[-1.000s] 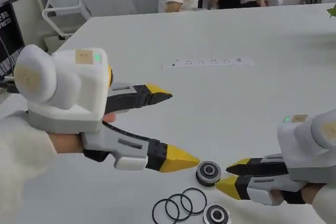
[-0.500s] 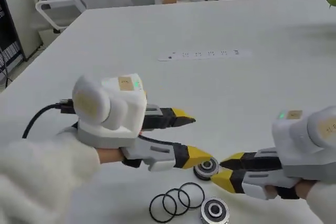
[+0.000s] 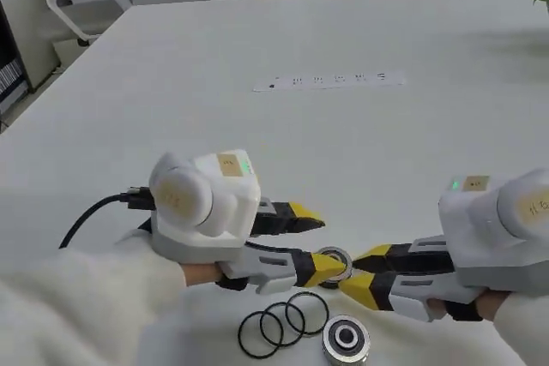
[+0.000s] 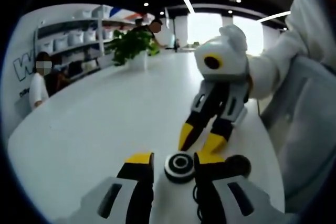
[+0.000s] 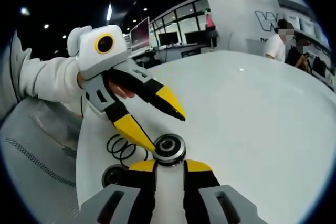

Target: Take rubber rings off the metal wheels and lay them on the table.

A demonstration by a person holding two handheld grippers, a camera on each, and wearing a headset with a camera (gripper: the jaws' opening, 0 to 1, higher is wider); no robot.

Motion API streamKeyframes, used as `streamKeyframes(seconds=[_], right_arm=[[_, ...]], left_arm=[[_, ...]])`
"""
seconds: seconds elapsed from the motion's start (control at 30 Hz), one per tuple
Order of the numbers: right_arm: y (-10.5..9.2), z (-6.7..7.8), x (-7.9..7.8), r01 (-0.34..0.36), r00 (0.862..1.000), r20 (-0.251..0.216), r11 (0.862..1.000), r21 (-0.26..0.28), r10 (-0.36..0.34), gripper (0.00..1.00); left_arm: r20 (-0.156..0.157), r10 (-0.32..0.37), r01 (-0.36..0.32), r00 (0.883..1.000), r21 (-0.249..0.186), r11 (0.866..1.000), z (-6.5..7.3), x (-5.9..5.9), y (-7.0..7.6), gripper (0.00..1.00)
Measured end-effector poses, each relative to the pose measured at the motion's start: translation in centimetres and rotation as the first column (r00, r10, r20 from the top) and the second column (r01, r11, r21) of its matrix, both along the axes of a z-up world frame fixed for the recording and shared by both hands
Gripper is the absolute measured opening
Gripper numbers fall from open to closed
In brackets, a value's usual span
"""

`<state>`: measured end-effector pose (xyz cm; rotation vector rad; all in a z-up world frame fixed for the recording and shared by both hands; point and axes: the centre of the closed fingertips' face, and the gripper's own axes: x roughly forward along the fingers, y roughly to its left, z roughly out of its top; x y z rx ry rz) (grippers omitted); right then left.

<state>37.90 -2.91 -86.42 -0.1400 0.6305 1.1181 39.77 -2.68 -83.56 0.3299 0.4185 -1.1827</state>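
A metal wheel [image 3: 333, 263] with a dark rubber ring lies on the white table [image 3: 386, 152]. My left gripper [image 3: 322, 242] is open; its lower jaw tip touches the wheel and the upper jaw stands well off it. In the left gripper view the wheel [image 4: 180, 167] sits between the jaws of the left gripper [image 4: 174, 159]. My right gripper [image 3: 364, 270] comes from the right, open by a narrow gap, tips at the wheel's edge [image 5: 169, 149]. Three loose black rings [image 3: 283, 323] lie near the front edge beside a second wheel [image 3: 346, 340].
A white power strip [image 3: 330, 81] lies across the middle of the table. A black cable [image 3: 90, 216] trails left from the left gripper. People sit at the far end, and a potted plant [image 4: 131, 43] stands on the table farther off.
The left gripper has come down and right until its lower jaw reaches the wheel. The right gripper has edged left to the wheel. The head camera has tilted.
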Motion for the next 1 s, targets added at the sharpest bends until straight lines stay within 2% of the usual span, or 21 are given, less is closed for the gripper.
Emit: streamKeyframes(seconds=[0.2, 0.3, 0.37, 0.47, 0.53, 0.67, 0.77, 0.93, 1.0], right_arm=[[0.0, 0.0, 0.0, -0.009, 1.0, 0.015, 1.0, -0.011, 0.01, 0.15], [0.0, 0.0, 0.0, -0.013, 1.0, 0.024, 1.0, -0.016, 0.013, 0.14], [0.0, 0.0, 0.0, -0.015, 0.999, 0.032, 1.0, -0.02, 0.015, 0.13], [0.0, -0.1, 0.0, -0.016, 0.999, 0.036, 1.0, -0.021, 0.017, 0.13], [0.0, 0.0, 0.1, -0.02, 0.999, 0.045, 0.999, -0.025, 0.021, 0.12], [0.0, 0.0, 0.0, -0.03, 0.997, 0.063, 0.999, -0.042, 0.032, 0.09], [-0.3, -0.1, 0.1, -0.039, 0.993, 0.107, 0.996, -0.085, 0.048, 0.02], [-0.3, -0.3, 0.3, -0.029, 0.992, 0.116, 0.994, -0.109, 0.042, 0.0], [-0.4, -0.3, 0.5, 0.004, 0.994, 0.107, 0.993, -0.114, 0.008, 0.0]], left_arm=[[-0.01, -0.008, 0.008, 1.0, 0.014, 1.0, -0.6, -0.4, -0.3, 0.24], [0.004, -0.005, 0.005, 1.0, 0.042, 0.999, -1.0, -0.3, -0.1, 0.18], [-0.009, -0.009, 0.009, 1.0, 0.032, 0.999, -1.0, -0.5, -0.4, 0.16], [-0.012, -0.009, 0.009, 1.0, 0.037, 0.999, -1.2, -0.6, -0.4, 0.15], [-0.046, 0.018, -0.017, 0.999, 0.022, 1.0, -1.2, -0.6, -0.3, 0.15], [-0.04, 0.026, -0.025, 0.999, 0.022, 0.999, -1.1, -0.7, -0.3, 0.15], [-0.045, 0.03, -0.029, 0.999, 0.018, 0.999, -1.1, -0.7, -0.2, 0.14], [-0.044, 0.034, -0.033, 0.998, 0.019, 0.999, -1.1, -0.8, -0.2, 0.14], [-0.042, 0.034, -0.033, 0.999, 0.019, 0.999, -1.1, -0.8, -0.2, 0.14]])
